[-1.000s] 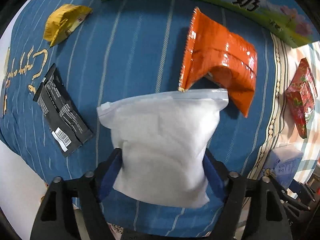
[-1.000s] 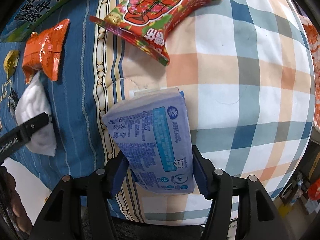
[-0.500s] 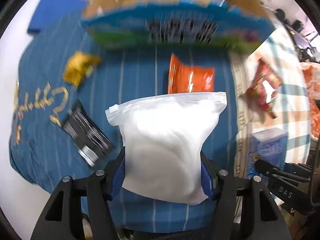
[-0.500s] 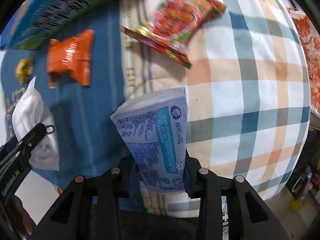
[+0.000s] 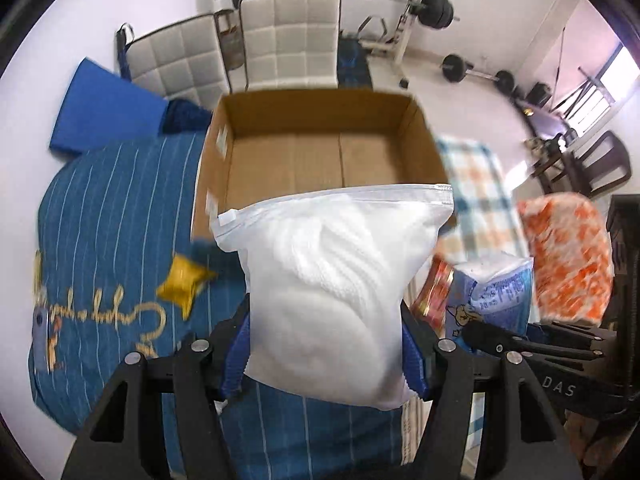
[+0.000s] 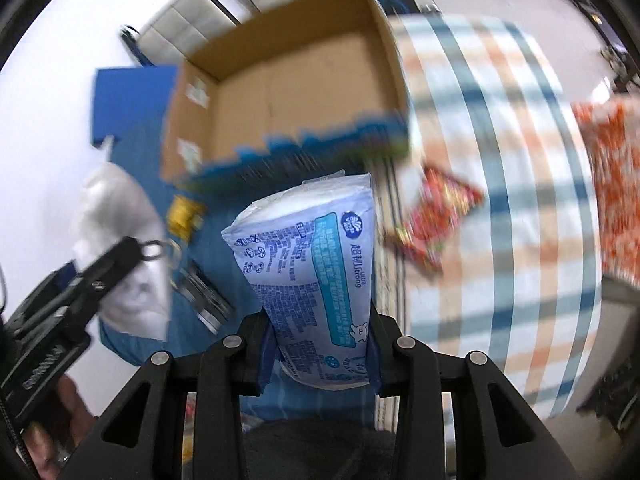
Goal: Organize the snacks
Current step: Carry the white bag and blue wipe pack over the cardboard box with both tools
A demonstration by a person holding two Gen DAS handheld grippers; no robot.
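The white zip bag (image 5: 332,300) hides the cardboard box's (image 5: 320,152) near wall and the bedding behind it, while motion blur smears the box's printed front (image 6: 304,152) and the red snack packet (image 6: 436,220) beyond reading.

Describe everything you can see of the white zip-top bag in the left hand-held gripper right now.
The white translucent plastic zip-top bag is puffy, with soft white ridged contents showing through. Its zip strip runs along the top, a small slider tab at the left end, and looks closed. The left hand-held gripper pinches its lower half between blue pads, holding it upright in the air in front of the open brown cardboard box. Nothing else touches it.
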